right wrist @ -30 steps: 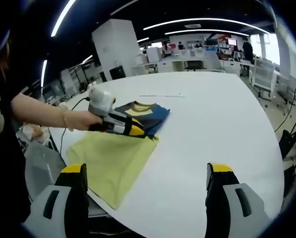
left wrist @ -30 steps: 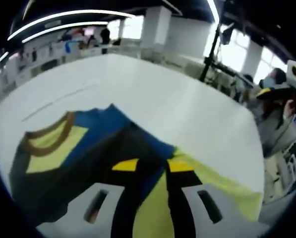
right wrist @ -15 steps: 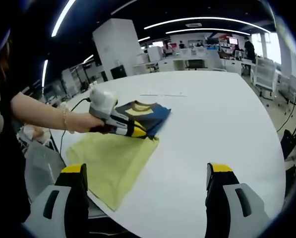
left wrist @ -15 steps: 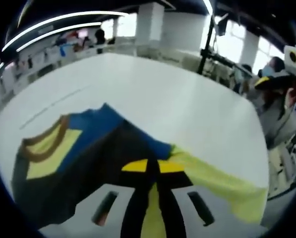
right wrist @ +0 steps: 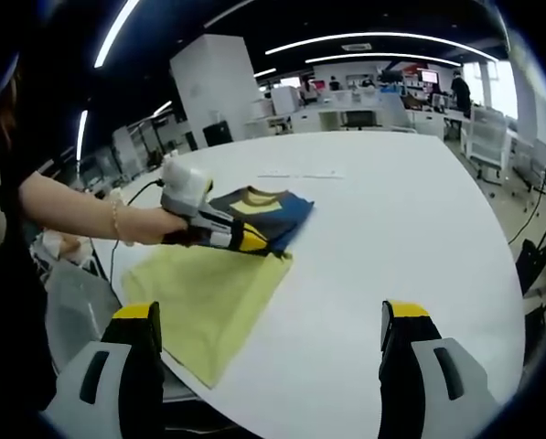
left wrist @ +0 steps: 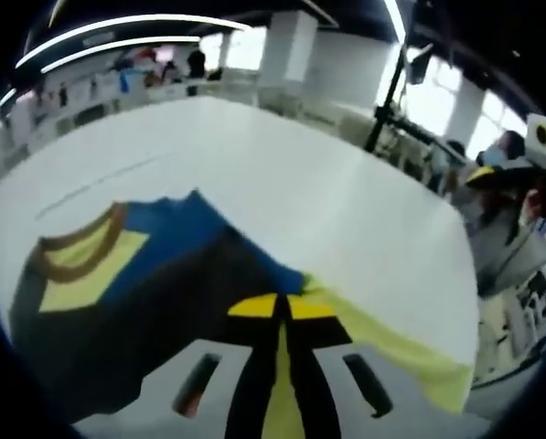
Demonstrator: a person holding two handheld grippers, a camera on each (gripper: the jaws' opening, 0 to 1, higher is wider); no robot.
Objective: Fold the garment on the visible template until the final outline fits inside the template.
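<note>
A folded blue and dark garment [left wrist: 154, 265] with a yellow panel and a brown collar lies on the white table [left wrist: 282, 165]. My left gripper [left wrist: 278, 307] has its yellow tips pressed together on the garment's near edge, where it meets the yellow-green template sheet [left wrist: 391, 343]. In the right gripper view a person's hand holds that left gripper [right wrist: 243, 240] at the garment [right wrist: 268, 208], whose near part overlaps the template [right wrist: 208, 293]. My right gripper [right wrist: 271, 315] hovers open over the table's near edge, well short of the cloth, with nothing between its jaws.
The table's rim [right wrist: 282, 416] curves close under my right gripper. Bare table top [right wrist: 410, 210] stretches right of and beyond the garment. A dark stand [left wrist: 387, 101] and seated people [left wrist: 506, 210] are past the table's far side. The person's arm [right wrist: 71, 210] reaches in from the left.
My left gripper's jaws, apart a second ago, have come together on the garment's edge. The right gripper has stayed put.
</note>
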